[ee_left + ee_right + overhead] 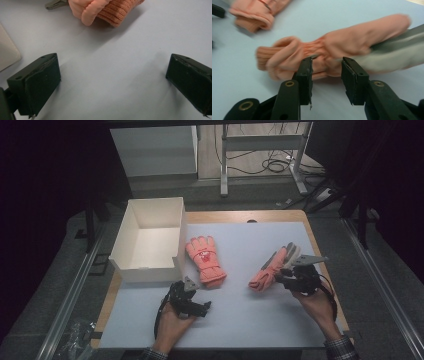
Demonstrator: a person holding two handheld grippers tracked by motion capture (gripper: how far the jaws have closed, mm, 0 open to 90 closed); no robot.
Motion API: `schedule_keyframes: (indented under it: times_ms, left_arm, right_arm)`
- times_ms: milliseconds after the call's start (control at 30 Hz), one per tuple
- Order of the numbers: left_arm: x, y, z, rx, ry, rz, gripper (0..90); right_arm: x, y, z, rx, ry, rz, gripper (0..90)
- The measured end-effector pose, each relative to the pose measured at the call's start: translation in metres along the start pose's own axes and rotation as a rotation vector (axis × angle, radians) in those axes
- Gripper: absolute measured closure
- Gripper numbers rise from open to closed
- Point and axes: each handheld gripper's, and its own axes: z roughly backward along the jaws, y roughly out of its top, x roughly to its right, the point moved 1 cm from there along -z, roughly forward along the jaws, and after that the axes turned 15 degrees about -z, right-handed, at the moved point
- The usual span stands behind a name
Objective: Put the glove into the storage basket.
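Salmon-pink knit with a ribbed cuff is what your right gripper [326, 65] has its jaws around: the crumpled pink and grey glove [272, 266] sits between them, though the blur keeps you from telling whether the pads pinch the fabric or just straddle it. That glove lies on the pale blue-grey table mat [250, 320], towards its right side. Your left gripper [192, 301] rests low over bare mat with its jaws spread wide and nothing between them. Just ahead of it lies the flat pink glove with a red emblem on its back [205, 259], fingers pointing away from you, right beside the open white cardboard box [131, 235] at the mat's left.
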Motion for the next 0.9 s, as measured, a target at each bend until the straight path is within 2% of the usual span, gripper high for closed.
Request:
schedule_keyframes:
  times_ms: [233,333,400,500,567,633,767,867,900]
  left_arm:
    - [0.000,0.000,0.000,0.000,0.000,0.000,0.0]
    - [0.000,0.000,0.000,0.000,0.000,0.001,0.0]
    - [0.000,0.000,0.000,0.000,0.000,0.000,0.0]
    - [0.000,0.000,0.000,0.000,0.000,0.000,0.0]
    - [0.000,0.000,0.000,0.000,0.000,0.001,0.0]
    - [0.000,0.000,0.000,0.000,0.000,0.001,0.0]
    - [0.000,0.000,0.000,0.000,0.000,0.000,0.0]
    - [0.000,0.000,0.000,0.000,0.000,0.000,0.0]
    - [0.000,0.000,0.000,0.000,0.000,0.000,0.0]
  right_arm:
    - [0.029,-0.007,0.021,0.028,-0.058,-0.083,56.8]
    - [0.040,-0.007,0.024,0.046,-0.105,-0.106,53.8]
    - [0.053,-0.006,0.024,0.068,-0.116,-0.157,49.9]
    - [0.062,-0.003,0.022,0.086,-0.100,-0.232,44.2]
    - [0.064,-0.001,0.018,0.097,-0.074,-0.280,39.8]
    - [0.062,0.000,0.010,0.082,-0.065,-0.295,35.3]
    - [0.058,0.000,-0.010,0.029,-0.103,-0.287,31.8]
    - [0.057,-0.003,-0.023,-0.023,-0.102,-0.302,37.9]
    - [0.055,-0.004,-0.026,-0.024,-0.114,-0.293,44.3]
